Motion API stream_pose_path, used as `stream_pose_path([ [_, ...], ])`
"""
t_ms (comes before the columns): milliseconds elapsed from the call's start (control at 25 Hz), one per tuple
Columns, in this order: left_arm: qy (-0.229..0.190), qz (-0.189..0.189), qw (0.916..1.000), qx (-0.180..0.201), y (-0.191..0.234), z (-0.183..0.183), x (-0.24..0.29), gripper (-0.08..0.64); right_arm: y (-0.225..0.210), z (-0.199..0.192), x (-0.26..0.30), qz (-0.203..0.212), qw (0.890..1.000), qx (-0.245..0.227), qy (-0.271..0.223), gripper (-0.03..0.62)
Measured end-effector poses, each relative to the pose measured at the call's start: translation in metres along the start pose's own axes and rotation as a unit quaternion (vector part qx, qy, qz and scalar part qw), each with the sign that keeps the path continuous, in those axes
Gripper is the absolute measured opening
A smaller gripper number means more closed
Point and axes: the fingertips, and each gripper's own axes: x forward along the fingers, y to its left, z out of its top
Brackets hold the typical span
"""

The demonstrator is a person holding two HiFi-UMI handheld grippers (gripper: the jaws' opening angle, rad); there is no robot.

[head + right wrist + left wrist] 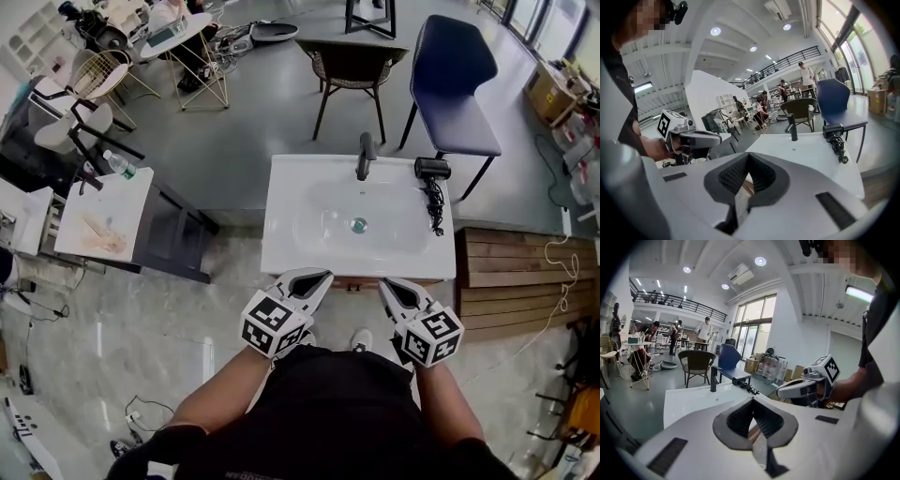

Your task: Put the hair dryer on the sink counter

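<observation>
Already the black hair dryer (432, 169) lies at the back right corner of the white sink counter (291, 234), right of the faucet (365, 155), with its cord (434, 206) trailing forward. Both tongs, the left gripper (322, 276) and the right gripper (385, 283), hang clenched and empty by the front edge. The dryer looks light, rigid and smooth. The handle seems the surest hold, though the cord may drag.

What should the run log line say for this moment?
hair dryer: on sink counter, right of faucet | left gripper: shut, empty | right gripper: shut, empty
</observation>
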Motion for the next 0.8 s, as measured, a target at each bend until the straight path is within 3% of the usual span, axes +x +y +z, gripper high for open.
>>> stream_pose_path([
  [800,-0.003,-0.006,1.0,0.004,-0.0093,-0.0007,-0.004,0.0,0.0018,0.0023,-0.0098,-0.006,1.0,-0.004,-0.004,0.003],
])
